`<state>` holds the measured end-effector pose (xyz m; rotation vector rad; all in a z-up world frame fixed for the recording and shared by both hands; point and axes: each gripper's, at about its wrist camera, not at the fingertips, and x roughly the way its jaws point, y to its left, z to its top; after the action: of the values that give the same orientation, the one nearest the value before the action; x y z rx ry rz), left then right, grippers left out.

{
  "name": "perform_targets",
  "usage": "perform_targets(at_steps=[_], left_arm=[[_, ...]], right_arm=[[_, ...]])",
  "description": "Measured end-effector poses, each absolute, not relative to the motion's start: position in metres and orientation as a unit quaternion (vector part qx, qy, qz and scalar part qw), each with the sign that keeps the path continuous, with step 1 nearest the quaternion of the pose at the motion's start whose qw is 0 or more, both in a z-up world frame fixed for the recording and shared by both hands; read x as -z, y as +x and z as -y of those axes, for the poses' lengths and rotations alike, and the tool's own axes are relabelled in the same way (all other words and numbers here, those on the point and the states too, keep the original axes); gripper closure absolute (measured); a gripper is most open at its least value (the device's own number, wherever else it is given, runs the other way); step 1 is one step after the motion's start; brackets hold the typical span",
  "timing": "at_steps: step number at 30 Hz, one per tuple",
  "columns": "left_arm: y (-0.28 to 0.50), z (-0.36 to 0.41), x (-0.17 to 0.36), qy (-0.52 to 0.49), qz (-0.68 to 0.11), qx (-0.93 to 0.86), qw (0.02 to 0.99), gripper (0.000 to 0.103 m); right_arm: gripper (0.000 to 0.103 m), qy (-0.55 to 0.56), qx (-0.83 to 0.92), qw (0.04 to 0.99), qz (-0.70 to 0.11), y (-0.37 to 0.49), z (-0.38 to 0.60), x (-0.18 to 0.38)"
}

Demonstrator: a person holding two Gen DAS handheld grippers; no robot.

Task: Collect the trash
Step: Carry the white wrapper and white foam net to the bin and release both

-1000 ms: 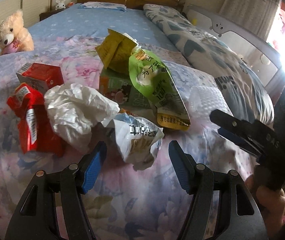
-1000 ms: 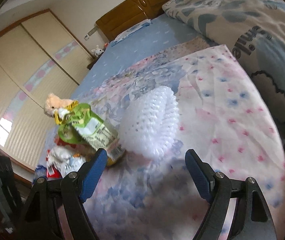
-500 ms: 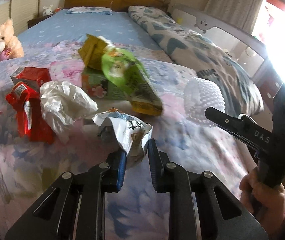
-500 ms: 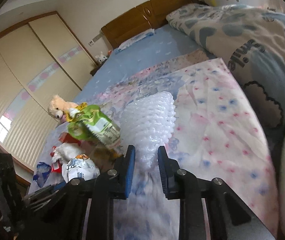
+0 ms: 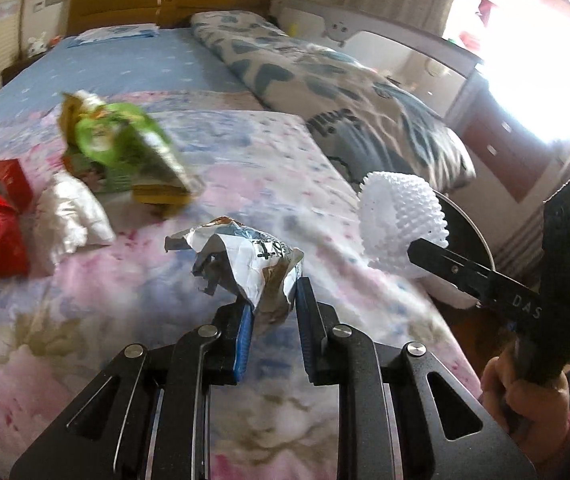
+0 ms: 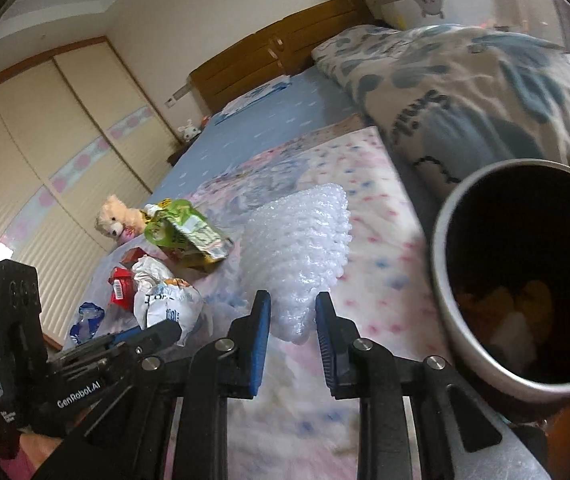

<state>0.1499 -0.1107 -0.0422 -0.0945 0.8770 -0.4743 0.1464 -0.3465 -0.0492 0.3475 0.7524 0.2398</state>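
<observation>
Teddy bear (image 6: 113,219) on floral bedspread (image 6: 369,216); patterned duvet (image 5: 325,92)

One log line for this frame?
left gripper: shut on wrapper | right gripper: shut on foam net | bin: beside bed

Black left gripper (image 5: 271,316) and right gripper (image 6: 291,334), blue-padded jaws, silver screws, white "GenRobot.AI" and "DAS" lettering.

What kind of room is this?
Most likely a bedroom: there's a big bed with a wooden headboard, a rolled-up quilt, and a teddy bear sitting on the bed near the wardrobe doors.
</observation>
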Motion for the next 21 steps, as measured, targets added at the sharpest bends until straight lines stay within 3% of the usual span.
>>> perform_targets(at_steps=[21], left_arm=[[0.130,0.197,0.031,0.010,-0.416,0.306,0.856,0.084]], right_arm=[[0.080,0.192,-0.018,0.919,-0.345,0.080,0.440,0.040]])
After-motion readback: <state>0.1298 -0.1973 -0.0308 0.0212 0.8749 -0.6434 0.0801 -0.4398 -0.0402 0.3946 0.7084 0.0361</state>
